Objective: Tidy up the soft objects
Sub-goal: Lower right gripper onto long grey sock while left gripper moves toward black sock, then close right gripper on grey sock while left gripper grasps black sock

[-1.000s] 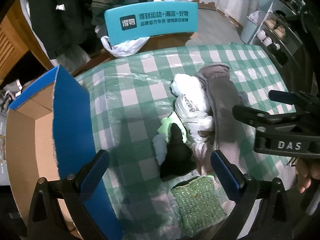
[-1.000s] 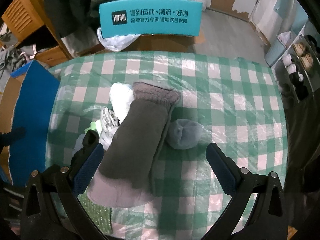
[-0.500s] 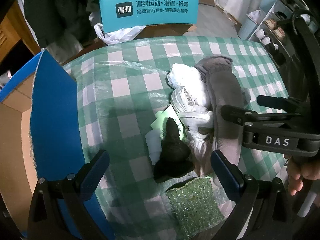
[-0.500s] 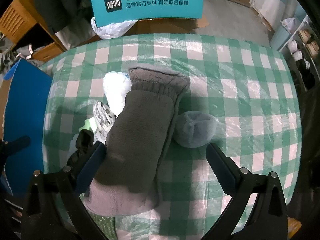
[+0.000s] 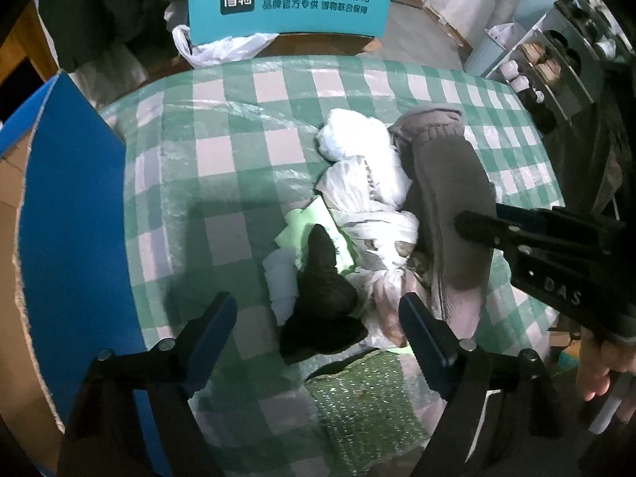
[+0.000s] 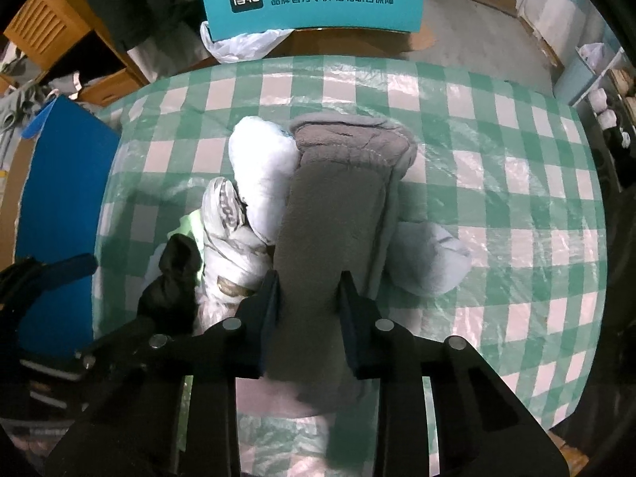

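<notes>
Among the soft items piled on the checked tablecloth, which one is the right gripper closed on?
The long brown fleece item: the right gripper pinches its near end. The black piece and white bundles lie untouched beside it.

Two white bundles (image 6: 262,175), one black cloth (image 5: 322,302).

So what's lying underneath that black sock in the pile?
Under the black sock a pale green sheet and a white folded cloth peek out, with a knotted white plastic bag alongside. How far they run beneath it is covered.
</notes>
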Action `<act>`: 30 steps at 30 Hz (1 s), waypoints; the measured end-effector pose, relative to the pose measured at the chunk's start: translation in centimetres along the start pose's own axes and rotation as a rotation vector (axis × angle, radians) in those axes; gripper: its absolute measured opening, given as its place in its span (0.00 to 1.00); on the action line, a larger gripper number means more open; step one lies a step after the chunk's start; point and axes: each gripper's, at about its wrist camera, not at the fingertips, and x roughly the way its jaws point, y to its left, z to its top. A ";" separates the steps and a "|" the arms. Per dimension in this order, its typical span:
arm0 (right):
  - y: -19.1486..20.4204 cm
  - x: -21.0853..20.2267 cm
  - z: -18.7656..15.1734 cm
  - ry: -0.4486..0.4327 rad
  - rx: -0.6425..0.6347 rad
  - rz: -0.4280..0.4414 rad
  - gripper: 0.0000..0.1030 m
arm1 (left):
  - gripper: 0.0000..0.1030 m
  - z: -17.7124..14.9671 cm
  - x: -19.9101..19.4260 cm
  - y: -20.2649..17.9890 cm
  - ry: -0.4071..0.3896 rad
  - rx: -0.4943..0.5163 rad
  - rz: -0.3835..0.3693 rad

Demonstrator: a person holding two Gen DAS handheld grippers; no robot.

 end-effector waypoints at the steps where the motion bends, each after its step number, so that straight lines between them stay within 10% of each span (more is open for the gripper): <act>1: 0.0 -0.2 -0.1 -0.002 -0.002 0.000 0.26 | 0.79 0.0 0.1 0.0 0.003 -0.002 -0.005; 30: -1.9 0.4 -2.2 0.043 0.097 0.071 0.42 | 0.66 0.4 3.8 -0.9 0.108 -0.036 -0.058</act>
